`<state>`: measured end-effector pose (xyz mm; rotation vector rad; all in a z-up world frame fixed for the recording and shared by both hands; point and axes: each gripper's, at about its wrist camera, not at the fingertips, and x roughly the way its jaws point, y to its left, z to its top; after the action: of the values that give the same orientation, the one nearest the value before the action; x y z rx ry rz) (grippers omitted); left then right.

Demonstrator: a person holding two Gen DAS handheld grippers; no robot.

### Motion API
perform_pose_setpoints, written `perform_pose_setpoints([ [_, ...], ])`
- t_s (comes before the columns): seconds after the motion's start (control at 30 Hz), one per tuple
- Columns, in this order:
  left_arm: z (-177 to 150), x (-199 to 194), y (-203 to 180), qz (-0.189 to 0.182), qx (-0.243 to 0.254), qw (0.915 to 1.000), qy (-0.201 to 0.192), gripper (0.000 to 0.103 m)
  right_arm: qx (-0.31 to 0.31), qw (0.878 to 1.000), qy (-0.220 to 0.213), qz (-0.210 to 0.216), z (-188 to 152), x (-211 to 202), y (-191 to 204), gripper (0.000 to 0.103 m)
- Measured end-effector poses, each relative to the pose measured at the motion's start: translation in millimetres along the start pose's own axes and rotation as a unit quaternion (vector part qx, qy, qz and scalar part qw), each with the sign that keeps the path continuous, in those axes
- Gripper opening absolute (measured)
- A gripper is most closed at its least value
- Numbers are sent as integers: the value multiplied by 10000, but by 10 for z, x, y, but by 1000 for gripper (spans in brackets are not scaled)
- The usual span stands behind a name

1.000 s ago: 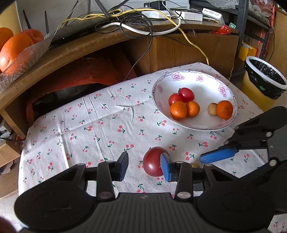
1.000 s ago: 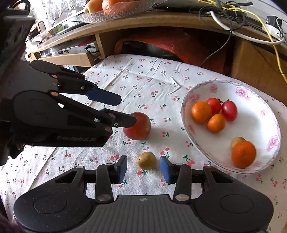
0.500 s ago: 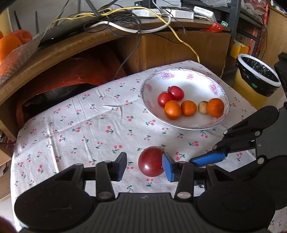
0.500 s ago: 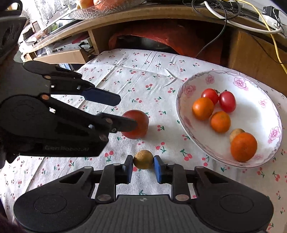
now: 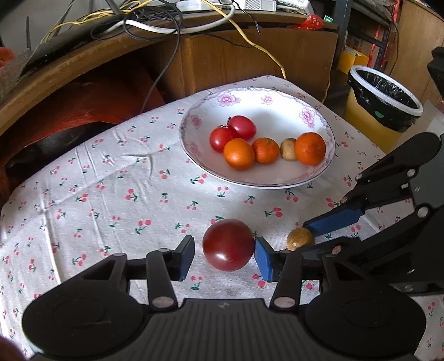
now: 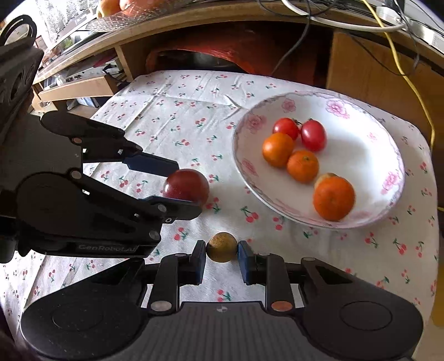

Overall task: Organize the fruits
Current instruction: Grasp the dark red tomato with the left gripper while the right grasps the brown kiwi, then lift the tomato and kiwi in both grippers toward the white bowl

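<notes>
A dark red tomato (image 5: 227,244) lies on the cherry-print cloth between the fingers of my left gripper (image 5: 224,258). It touches the right blue pad, with a gap on the left, so this gripper is open. A small brown fruit (image 6: 222,247) is pinched between both pads of my right gripper (image 6: 221,261), which is shut on it just right of the tomato (image 6: 186,184). Whether the fruit is off the cloth I cannot tell. The white flowered bowl (image 5: 258,93) behind holds two red tomatoes, three oranges and another small brown fruit.
A yellow bin with a black bag (image 5: 385,97) stands off the table's right corner. A cardboard box (image 5: 249,61) and a wooden shelf with cables sit behind the table. A glass dish of oranges (image 6: 125,8) rests on the shelf.
My right gripper has closed from open onto the small brown fruit. My left gripper has kept its opening around the tomato while its view swung slightly right.
</notes>
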<state>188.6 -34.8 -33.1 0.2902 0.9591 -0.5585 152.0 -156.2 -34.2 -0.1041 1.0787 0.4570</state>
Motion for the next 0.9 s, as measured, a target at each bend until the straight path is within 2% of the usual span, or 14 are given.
perform_pose_setpoints([
  [0.67, 79, 216, 9, 76, -324, 9994, -59, 55, 264, 9996, -46, -66, -31, -49, -151, 21],
  [0.9, 87, 200, -29, 85, -266, 9996, -70, 48, 289, 9994, -65, -167, -21, -56, -179, 21],
])
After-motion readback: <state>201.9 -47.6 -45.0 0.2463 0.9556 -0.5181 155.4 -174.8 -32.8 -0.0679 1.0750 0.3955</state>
